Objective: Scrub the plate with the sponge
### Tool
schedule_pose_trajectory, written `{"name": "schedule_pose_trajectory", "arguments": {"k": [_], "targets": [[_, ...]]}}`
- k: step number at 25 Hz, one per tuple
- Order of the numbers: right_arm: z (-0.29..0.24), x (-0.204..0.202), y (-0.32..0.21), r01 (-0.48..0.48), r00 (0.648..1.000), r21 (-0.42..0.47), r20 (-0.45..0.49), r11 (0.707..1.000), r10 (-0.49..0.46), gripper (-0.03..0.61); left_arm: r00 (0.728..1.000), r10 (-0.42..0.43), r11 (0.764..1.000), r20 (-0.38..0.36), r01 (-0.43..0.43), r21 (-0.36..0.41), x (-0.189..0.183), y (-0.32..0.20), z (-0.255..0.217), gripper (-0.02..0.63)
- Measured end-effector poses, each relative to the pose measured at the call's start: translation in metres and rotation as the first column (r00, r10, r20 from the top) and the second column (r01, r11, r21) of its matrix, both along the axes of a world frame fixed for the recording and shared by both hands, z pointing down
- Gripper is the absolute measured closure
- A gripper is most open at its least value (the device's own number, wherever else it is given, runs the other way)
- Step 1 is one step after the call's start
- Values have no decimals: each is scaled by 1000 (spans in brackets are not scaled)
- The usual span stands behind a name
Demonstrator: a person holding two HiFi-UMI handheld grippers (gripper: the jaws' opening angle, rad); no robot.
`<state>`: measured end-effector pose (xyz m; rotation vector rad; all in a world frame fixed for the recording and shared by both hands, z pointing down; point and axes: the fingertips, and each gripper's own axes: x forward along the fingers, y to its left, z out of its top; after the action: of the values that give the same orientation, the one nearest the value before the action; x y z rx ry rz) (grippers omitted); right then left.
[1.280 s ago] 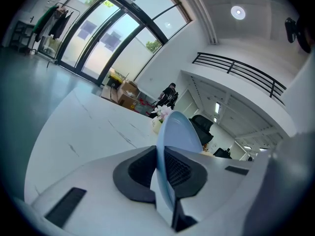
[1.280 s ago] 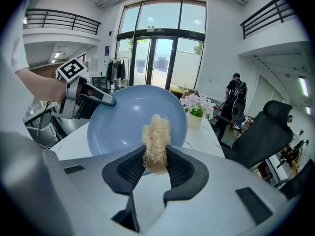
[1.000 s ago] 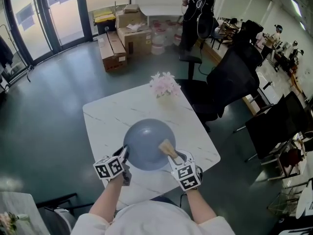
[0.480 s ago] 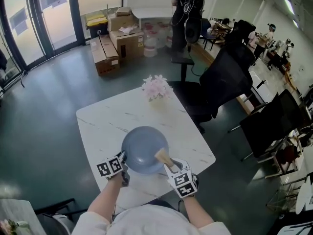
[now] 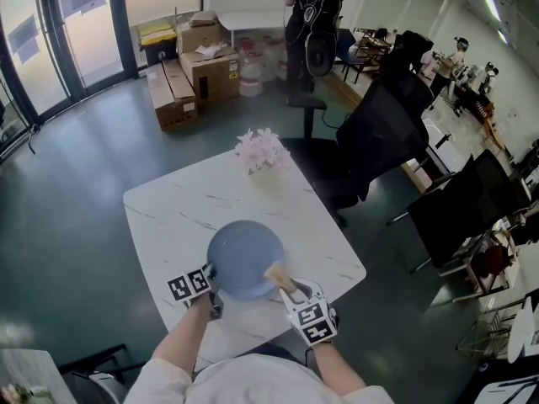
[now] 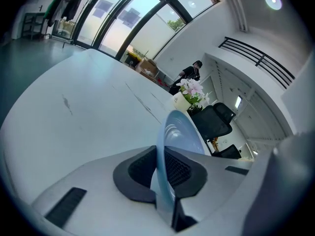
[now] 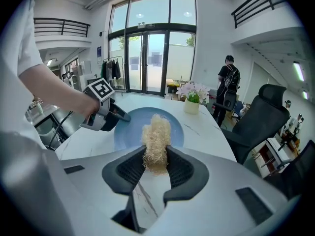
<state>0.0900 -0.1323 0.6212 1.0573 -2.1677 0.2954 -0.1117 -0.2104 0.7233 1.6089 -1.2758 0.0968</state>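
A round grey-blue plate (image 5: 242,257) lies low over the near part of the white marble table (image 5: 168,217). My left gripper (image 5: 211,273) is shut on the plate's near-left rim. In the left gripper view the plate (image 6: 178,132) runs edge-on between the pads of the left gripper (image 6: 165,170). My right gripper (image 5: 289,292) is shut on a straw-coloured fibrous sponge (image 5: 276,274), whose tip reaches the plate's near-right rim. In the right gripper view the sponge (image 7: 156,139) stands up from the right gripper (image 7: 156,167) in front of the plate (image 7: 129,128), with the left gripper (image 7: 105,114) on the plate's left edge.
A vase of pink flowers (image 5: 261,151) stands at the table's far edge. Black office chairs (image 5: 375,137) crowd the right side. Cardboard boxes (image 5: 181,74) sit on the floor by the glass doors. A person (image 5: 307,15) stands far behind.
The plate in my left gripper has sunk toward the table top and looks smaller. The right gripper with the sponge has come down a little and stays at the plate's near-right rim.
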Motion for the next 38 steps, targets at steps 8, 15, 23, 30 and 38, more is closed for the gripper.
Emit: {"name": "schedule_pose_trajectory", "arguments": {"k": [8,15,23,30,38], "targets": [[2,1,0,-2,1000,-7,2,1000,2,453,999,-38,997,-5,38,-74,-2,-5,20,569],[4,-2,-2,7,1000,-10,5,1000,-7,453,999,-23,994,23,25,-105,0,-14,27,571],[1,-4,-4,9,1000,-9,7,1000,-9,453,999,32,991,34,-28,-130,4,-18,30,569],[1,-6,-5,15,1000,-7,10,1000,-15,453,999,41,992,-7,-42,-116,10,-20,28,568],[-3,-7,-2,22,1000,-1,11,1000,-22,453,999,33,993,-20,-35,-112,9,-17,23,480]]}}
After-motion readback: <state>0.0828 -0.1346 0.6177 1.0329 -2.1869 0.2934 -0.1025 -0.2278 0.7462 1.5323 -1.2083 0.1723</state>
